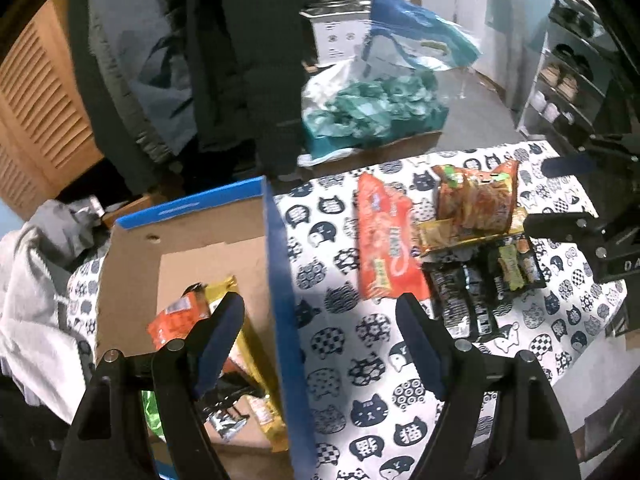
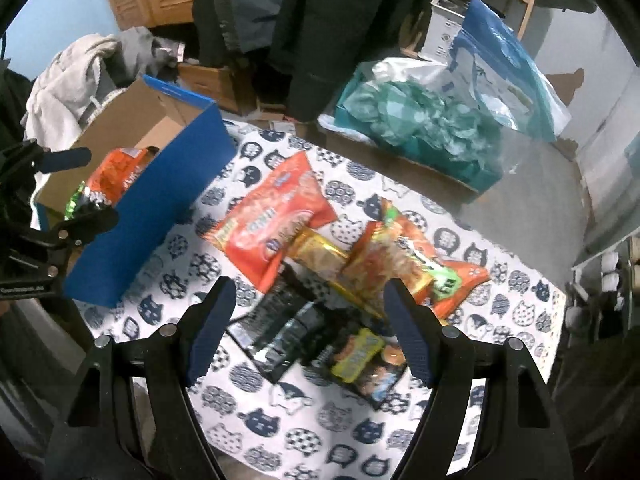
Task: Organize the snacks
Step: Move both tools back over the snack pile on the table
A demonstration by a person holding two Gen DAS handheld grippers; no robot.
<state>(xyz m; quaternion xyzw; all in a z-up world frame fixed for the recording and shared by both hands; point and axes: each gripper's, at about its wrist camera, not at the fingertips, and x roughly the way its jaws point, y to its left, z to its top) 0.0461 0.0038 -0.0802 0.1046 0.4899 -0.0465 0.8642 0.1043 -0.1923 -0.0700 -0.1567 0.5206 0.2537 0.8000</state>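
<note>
A cardboard box with blue outer walls (image 1: 280, 260) (image 2: 160, 208) stands on the cat-print tablecloth (image 1: 360, 380). It holds an orange packet (image 1: 180, 316) and a yellow packet (image 1: 248, 352). My left gripper (image 1: 320, 304) hangs open over the box's right wall with nothing between its fingers. On the cloth lie an orange bag (image 2: 272, 224), a gold packet (image 2: 320, 256), an orange-and-green bag (image 2: 400, 264), black packets (image 2: 280, 324) and a dark packet with yellow print (image 2: 360, 356). My right gripper (image 2: 309, 286) is open above this pile, touching none of it.
Beyond the table, a box on the floor holds teal fabric (image 2: 420, 132) under a blue plastic bag (image 2: 500, 60). Dark coats (image 1: 240, 60) hang behind the snack box. Grey-white clothing (image 1: 36, 280) lies at its left. A shoe rack (image 1: 568, 80) stands at far right.
</note>
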